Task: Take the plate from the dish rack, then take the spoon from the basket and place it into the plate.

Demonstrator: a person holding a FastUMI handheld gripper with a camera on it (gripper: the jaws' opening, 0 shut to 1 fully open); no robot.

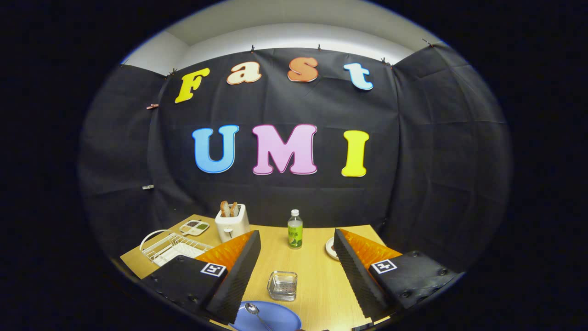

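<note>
With the spoon [255, 313] apparently already lying in the blue plate [275, 317] at lower centre, the gripper [294, 257] hung above, fingers apart and empty, the basket [282, 285] just beyond.

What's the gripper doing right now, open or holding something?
Gripper: jaws open, holding nothing; spoon already lies in the blue plate.

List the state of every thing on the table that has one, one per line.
tool: open, fingers apart, holding nothing
blue plate: flat on the table, near the fingers
spoon: lying in the plate
wire basket: upright, looks empty
dish rack: no plate standing in it
toaster: bread sticking up from the slots
bottle: upright, capped
</note>
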